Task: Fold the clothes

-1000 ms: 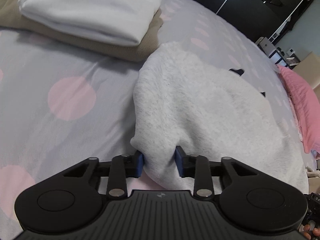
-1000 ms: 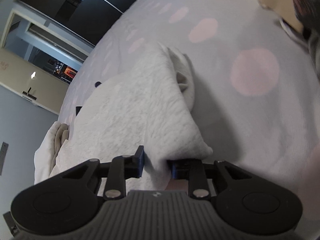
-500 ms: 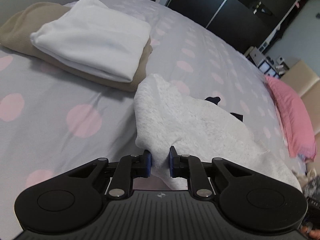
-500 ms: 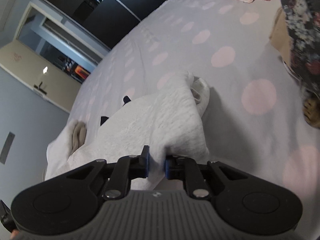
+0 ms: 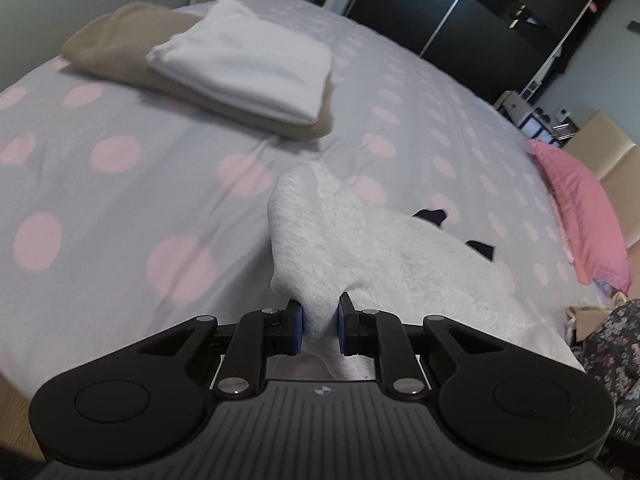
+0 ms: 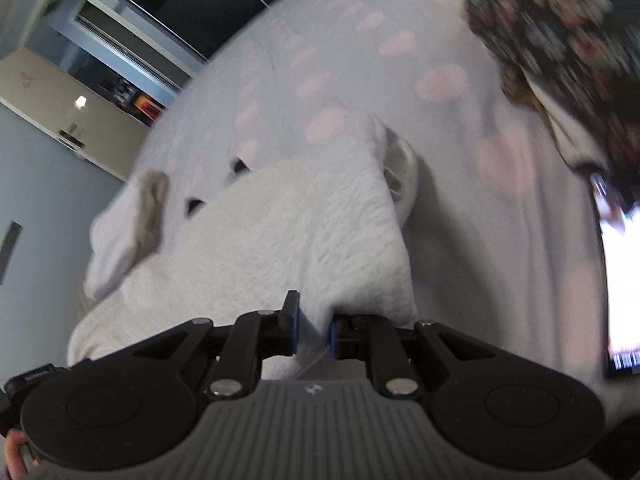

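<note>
A fluffy white garment lies stretched across the grey bed with pink dots. My left gripper is shut on one near corner of it, the cloth pinched between the blue pads. My right gripper is shut on the other near corner, which is lifted off the bed. A sleeve opening shows at the garment's far right. Two small black patches peek out beyond its far edge.
A folded white cloth rests on a folded beige one at the bed's far left. A pink pillow lies at the right. Dark floral fabric hangs at the right, with a lit screen below it. Dark wardrobe doors stand behind.
Both grippers closed on the garment's near corners, then pulled back and up, dragging the cloth toward me. More of the bed and room now shows.
</note>
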{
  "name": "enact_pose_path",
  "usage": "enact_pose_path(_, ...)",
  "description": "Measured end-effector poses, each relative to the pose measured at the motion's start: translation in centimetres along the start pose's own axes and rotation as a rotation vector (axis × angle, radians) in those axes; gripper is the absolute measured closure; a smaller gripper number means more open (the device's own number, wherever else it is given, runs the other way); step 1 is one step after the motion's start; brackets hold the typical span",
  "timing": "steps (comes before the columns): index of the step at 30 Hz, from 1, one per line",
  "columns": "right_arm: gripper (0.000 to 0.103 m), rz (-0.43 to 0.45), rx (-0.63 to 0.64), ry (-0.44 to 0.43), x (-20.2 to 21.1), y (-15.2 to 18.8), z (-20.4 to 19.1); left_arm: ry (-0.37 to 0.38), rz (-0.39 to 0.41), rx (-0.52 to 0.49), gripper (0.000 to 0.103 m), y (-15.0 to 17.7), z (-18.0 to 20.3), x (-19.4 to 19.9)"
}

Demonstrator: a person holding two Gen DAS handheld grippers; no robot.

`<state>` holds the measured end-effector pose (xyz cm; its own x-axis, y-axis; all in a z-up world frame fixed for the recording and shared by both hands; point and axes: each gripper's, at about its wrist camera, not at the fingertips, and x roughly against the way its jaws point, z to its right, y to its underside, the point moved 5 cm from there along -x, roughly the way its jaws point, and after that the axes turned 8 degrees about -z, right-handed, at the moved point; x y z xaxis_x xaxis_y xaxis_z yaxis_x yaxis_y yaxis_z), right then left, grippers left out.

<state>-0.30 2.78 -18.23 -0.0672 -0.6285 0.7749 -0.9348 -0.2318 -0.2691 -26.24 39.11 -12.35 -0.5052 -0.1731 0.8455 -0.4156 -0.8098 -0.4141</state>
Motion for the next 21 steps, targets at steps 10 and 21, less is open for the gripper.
enact_pose_path(10,0.083,-0.152,0.028,0.176,-4.5,2.0,1.9,-0.237,-0.176,-0.058,0.086,2.9,-0.9,-5.7)
enact_pose_path(21,0.053,-0.087,0.167,0.317,-3.2,2.6,0.1,-0.399,-0.11,-0.058,0.054,3.6,-2.0,-4.1)
